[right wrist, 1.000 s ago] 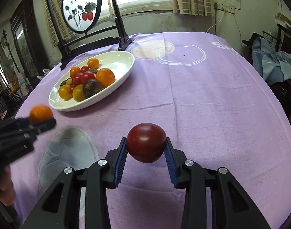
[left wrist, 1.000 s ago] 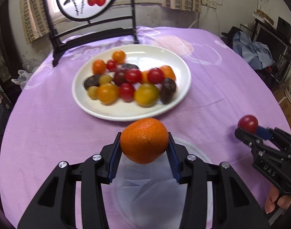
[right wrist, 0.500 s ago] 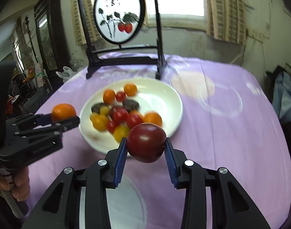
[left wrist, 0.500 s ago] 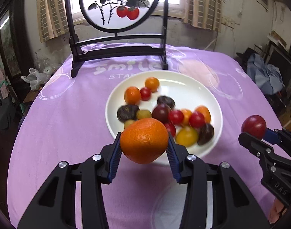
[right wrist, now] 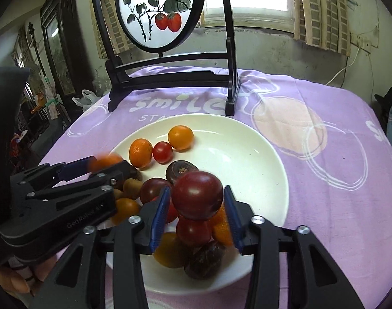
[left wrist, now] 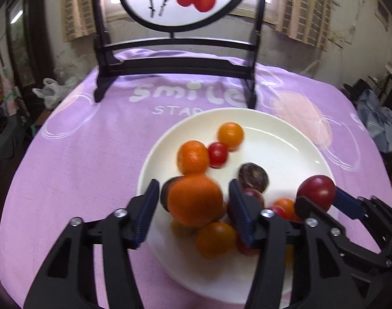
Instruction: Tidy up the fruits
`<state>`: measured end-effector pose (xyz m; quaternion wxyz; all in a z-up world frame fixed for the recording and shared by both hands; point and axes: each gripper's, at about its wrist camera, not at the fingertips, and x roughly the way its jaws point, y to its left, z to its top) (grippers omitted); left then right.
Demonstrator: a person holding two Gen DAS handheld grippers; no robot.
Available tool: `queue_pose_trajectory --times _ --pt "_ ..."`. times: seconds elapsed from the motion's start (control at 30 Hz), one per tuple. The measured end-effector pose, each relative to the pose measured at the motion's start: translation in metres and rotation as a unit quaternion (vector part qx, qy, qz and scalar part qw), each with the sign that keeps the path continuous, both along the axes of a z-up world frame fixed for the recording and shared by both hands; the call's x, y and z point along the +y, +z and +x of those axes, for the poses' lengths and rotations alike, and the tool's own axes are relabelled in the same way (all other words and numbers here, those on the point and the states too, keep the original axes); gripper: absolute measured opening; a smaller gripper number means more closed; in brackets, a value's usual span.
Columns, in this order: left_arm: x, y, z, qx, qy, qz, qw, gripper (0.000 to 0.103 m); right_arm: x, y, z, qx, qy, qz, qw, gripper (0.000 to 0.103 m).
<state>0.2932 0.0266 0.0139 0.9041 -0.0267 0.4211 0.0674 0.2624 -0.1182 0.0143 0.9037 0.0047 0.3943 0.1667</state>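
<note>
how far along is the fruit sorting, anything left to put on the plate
Mostly done: a pile of tomatoes and oranges already sits on the white plate. In hand: the left gripper is opening around an orange, the right gripper around a dark red tomato, both over the plate. Left: letting those two settle. No loose fruit shows on the purple cloth.

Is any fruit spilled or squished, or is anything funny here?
Nothing is spilled or squished. All loose fruit sits inside the white plate on the purple tablecloth. The only funny bit: both claws are opening over the plate, so the orange in the left claw and the dark red tomato in the right claw look caught mid-drop.
</note>
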Motion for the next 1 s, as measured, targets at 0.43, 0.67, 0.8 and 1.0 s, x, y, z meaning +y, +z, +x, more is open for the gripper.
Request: queue_pose_trajectory --times 0.43,0.67,0.8,1.0 --pt "-0.01 0.013 -0.036 -0.025 -0.026 0.003 0.9994 0.092 -0.024 0.017 -0.037 -0.034 -0.013 -0.011 0.999 0.07" --pt "-0.017 0.023 -0.082 -0.04 -0.038 0.002 0.9985 0.095 -0.042 0.019 -0.081 -0.032 -0.014 -0.001 0.999 0.075" --pt "-0.023 0.023 -0.108 -0.037 -0.046 0.0 0.9983 0.096 -0.048 0.019 -0.106 -0.034 -0.016 0.006 0.999 0.079" --pt "-0.032 0.015 -0.148 -0.035 -0.056 0.013 0.9977 0.096 -0.052 0.01 -0.139 -0.034 -0.018 0.009 0.999 0.084"
